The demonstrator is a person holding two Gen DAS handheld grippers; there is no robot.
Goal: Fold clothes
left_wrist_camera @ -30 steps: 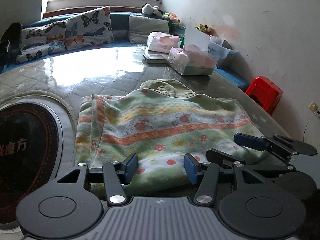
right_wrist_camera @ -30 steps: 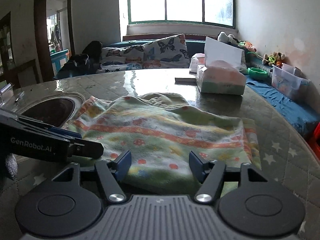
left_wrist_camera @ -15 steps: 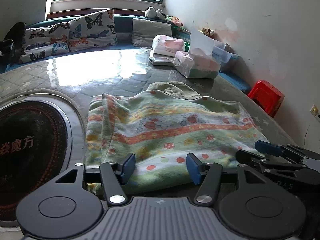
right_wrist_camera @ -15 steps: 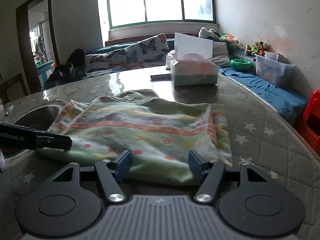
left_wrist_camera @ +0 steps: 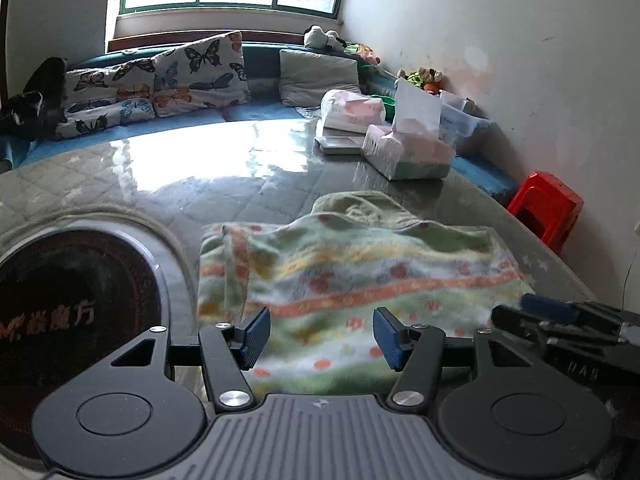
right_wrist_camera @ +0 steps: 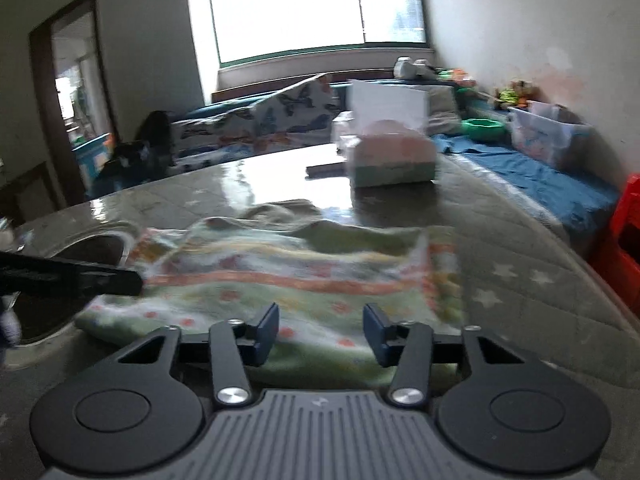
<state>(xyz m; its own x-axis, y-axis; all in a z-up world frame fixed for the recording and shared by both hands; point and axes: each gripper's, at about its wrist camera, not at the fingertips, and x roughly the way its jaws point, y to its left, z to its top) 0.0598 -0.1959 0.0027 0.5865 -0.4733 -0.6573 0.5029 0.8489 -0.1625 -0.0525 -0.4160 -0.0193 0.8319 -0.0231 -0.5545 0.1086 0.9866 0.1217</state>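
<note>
A folded green fleece garment [left_wrist_camera: 360,276] with orange stripes and red dots lies on the glossy quilted table [left_wrist_camera: 200,168]; its plain green collar part sticks out at the far edge. It also shows in the right wrist view [right_wrist_camera: 304,280]. My left gripper [left_wrist_camera: 322,336] is open and empty, just above the garment's near edge. My right gripper [right_wrist_camera: 320,334] is open and empty, at the garment's near right part. The right gripper's fingers [left_wrist_camera: 560,320] show at the right of the left wrist view. The left gripper's finger [right_wrist_camera: 72,280] shows at the left of the right wrist view.
A dark round inset [left_wrist_camera: 68,320] lies in the table left of the garment. Tissue packs [left_wrist_camera: 408,152] and a flat box stand at the table's far right. A red stool [left_wrist_camera: 548,212] stands by the right wall. A bench with butterfly cushions [left_wrist_camera: 160,80] runs behind.
Both grippers have drawn back and risen from the garment, staying open. The garment lies where it was.
</note>
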